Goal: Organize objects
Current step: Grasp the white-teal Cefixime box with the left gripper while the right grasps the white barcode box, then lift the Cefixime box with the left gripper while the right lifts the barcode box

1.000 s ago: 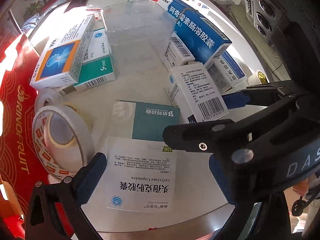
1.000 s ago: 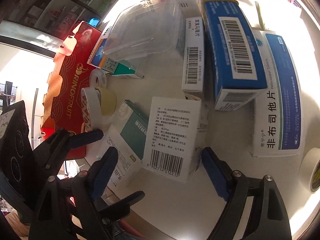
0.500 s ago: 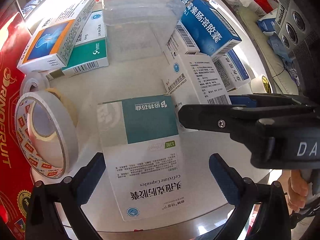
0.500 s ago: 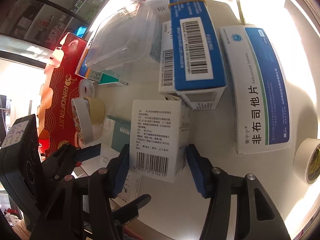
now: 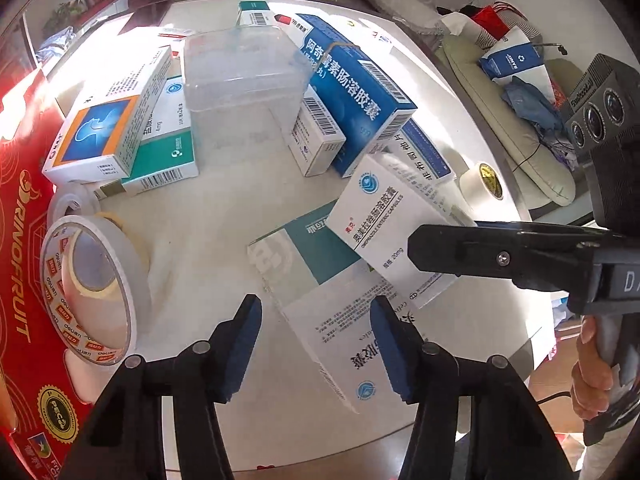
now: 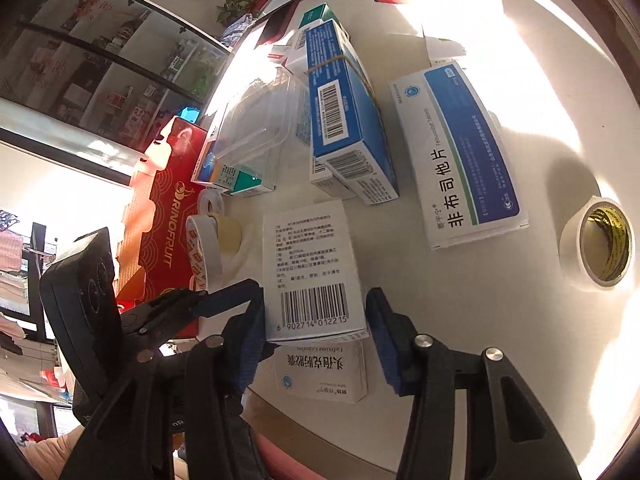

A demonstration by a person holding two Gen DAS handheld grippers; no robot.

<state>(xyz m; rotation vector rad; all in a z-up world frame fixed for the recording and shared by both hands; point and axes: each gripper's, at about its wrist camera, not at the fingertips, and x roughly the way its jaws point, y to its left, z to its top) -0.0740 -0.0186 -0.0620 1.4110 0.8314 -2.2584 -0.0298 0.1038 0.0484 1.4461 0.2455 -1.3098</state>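
My right gripper (image 6: pixel 316 336) is shut on a white omeprazole box (image 6: pixel 310 268) and holds it lifted; that box also shows in the left wrist view (image 5: pixel 384 236). Under it lies a teal-and-white cefixime box (image 5: pixel 320 304), seen in the right wrist view too (image 6: pixel 320 374). My left gripper (image 5: pixel 316 344) straddles the cefixime box's near end, jaws narrowed about it; contact is unclear. A clear plastic container (image 5: pixel 240 80) stands farther back on the white round table (image 5: pixel 208 216).
A tape roll (image 5: pixel 96 292) and a red fruit carton (image 5: pixel 24 280) are at the left. A stack of boxes (image 5: pixel 116 128) flanks the container on the left and a blue box (image 5: pixel 356 96) on the right. A white tape roll (image 6: pixel 596 244) lies at the right.
My right gripper closed on the omeprazole box and lifted it over the cefixime box. My left gripper narrowed its jaws around the cefixime box, which turned askew.
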